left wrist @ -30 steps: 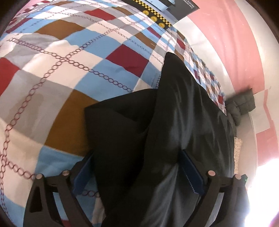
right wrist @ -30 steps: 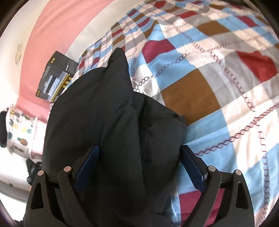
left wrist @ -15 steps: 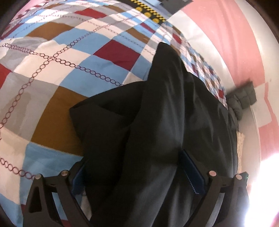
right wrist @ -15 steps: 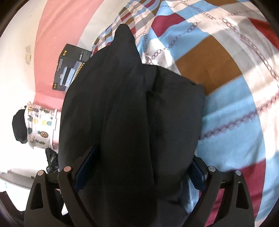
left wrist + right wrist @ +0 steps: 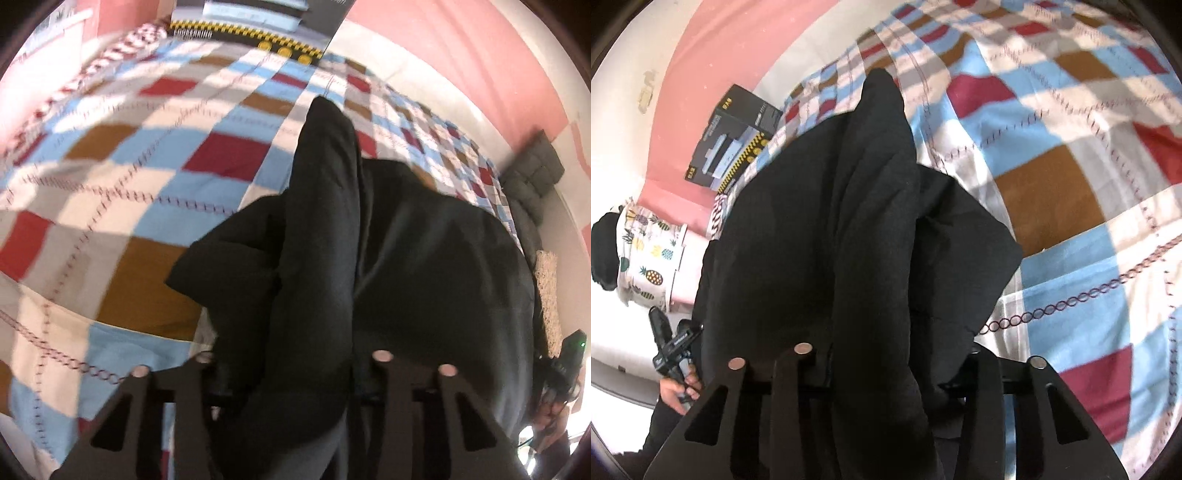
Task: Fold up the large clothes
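Garment (image 5: 388, 258), black, lies bunched on my checked bedspread (image 5: 147, 192), and both jaws have just been closing, left gripper (image 5: 291, 373) and right gripper (image 5: 886, 365) each pinching an edge fold, so next I judge a level lift-and-carry across.

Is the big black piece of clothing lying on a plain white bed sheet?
No, the black garment lies on a checked bedspread with blue, red, brown, grey and white squares.
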{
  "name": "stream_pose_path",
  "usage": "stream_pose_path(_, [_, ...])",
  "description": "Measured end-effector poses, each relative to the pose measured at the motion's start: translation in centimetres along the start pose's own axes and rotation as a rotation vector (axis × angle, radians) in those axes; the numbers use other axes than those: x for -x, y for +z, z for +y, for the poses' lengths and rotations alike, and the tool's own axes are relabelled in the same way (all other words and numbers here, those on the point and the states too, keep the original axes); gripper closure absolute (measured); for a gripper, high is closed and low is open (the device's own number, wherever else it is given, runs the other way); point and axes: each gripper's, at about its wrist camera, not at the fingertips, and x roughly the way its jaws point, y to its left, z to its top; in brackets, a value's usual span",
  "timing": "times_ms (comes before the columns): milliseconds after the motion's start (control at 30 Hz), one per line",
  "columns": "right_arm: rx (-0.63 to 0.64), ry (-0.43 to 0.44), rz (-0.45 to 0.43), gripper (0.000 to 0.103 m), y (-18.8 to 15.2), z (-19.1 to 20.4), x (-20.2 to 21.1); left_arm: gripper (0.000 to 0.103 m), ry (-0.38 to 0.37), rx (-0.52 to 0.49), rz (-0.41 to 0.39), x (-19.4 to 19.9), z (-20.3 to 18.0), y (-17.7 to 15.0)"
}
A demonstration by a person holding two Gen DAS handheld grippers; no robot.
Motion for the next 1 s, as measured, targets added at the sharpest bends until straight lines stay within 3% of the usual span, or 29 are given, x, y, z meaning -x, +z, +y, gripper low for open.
stream_pose_path(267, [0.085,0.018,-0.082,0.067,-0.2,5.0,4.7,0.07,-0.078,-0.011,-0.107,6.2,-0.5,0.1])
stream_pose_path(633, [0.09,0.024,-0.085,0.067,-1.6,5.4,6.1,0.07,-0.106,-0.014,-0.121,8.3,-0.2,-1.0])
stream_pose_path(1000, [0.098,0.037,-0.094,0.067,0.3,6.8,5.5,0.07,-0.108,-0.051,-0.148,8.7,-1.2,2.0])
